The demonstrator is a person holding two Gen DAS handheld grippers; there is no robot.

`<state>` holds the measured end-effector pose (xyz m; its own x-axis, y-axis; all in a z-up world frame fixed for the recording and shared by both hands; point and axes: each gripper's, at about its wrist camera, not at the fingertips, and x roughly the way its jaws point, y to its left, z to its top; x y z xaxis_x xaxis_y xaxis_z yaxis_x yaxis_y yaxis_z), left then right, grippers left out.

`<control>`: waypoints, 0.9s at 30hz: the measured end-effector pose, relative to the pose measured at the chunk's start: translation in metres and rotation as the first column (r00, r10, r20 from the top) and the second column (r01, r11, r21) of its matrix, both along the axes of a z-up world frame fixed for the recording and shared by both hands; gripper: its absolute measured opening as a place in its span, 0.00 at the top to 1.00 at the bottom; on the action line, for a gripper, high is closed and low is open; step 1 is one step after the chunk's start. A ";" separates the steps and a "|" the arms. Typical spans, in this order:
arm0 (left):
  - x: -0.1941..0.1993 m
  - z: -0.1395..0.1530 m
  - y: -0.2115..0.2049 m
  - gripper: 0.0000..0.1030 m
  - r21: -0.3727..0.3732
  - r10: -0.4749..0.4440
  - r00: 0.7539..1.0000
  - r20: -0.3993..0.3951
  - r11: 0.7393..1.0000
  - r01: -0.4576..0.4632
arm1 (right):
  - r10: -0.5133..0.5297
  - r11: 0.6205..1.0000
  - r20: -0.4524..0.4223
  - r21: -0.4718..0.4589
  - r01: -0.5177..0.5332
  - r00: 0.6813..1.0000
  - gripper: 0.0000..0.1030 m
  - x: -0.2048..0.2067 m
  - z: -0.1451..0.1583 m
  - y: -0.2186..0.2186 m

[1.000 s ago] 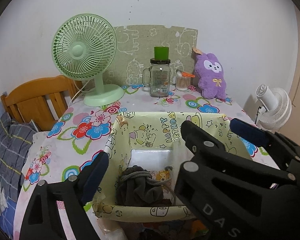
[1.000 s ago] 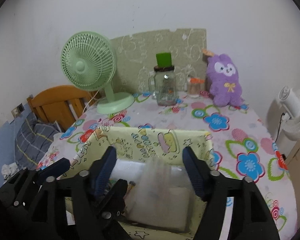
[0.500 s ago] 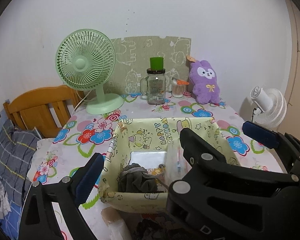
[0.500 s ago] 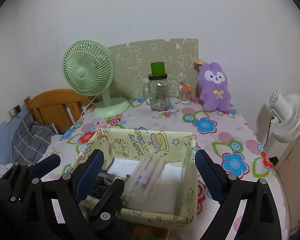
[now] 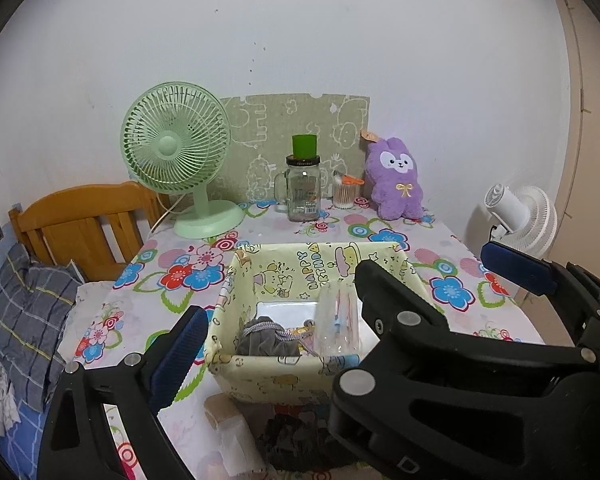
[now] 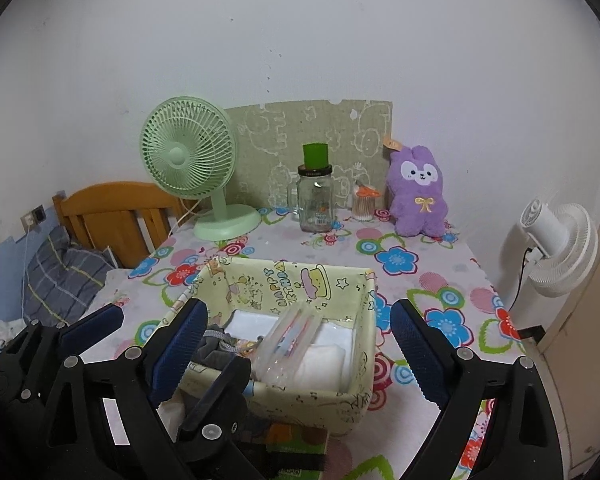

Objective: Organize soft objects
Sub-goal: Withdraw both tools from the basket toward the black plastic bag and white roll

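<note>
Grippers both spread wide, nothing between the pads. Left gripper, black frame with blue pads, hangs above the near edge of the pale yellow cartoon-print fabric storage box; the right gripper, same build, hangs over the box's near right part, its jaws straddling the box opening in its own view.

Inside the box: dark grey drawstring pouch bunched at the near left corner, clear plastic packet with coloured contents leaning in the middle, folded white cloth lying flat on the right and toward the back.

Box sits on a table covered by a white cloth with bright flower print. Near edge of table, just in front of the box: dark patterned items, too hidden to identify, and a crumpled clear wrapper.

Back row by the wall: mint green desk fan, glass handled jar with a green cup on its lid, small clear cotton-swab container, purple plush bunny sitting upright, well apart from the box. White fan stands off the table's right side. Wooden headboard and grey plaid pillow at left.
</note>
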<state>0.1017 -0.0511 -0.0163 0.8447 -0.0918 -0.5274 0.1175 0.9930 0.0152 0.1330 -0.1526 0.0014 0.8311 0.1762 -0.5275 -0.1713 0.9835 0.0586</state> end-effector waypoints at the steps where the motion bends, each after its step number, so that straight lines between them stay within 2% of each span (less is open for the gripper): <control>1: -0.003 0.001 0.000 0.06 0.002 0.001 1.000 0.002 1.000 -0.001 | 0.003 1.000 0.001 0.000 -0.003 1.000 0.08 -0.002 0.001 0.000; 27: -0.058 -0.001 -0.001 0.07 -0.009 -0.032 0.999 0.037 0.999 0.032 | 0.002 1.000 0.040 0.010 -0.003 0.999 0.08 -0.064 0.004 -0.005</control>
<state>0.0433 -0.0517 -0.0173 0.8598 -0.1243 -0.4952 0.1488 0.9888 0.0102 0.0686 -0.1571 0.0050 0.8510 0.1834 -0.4921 -0.1761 0.9824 0.0616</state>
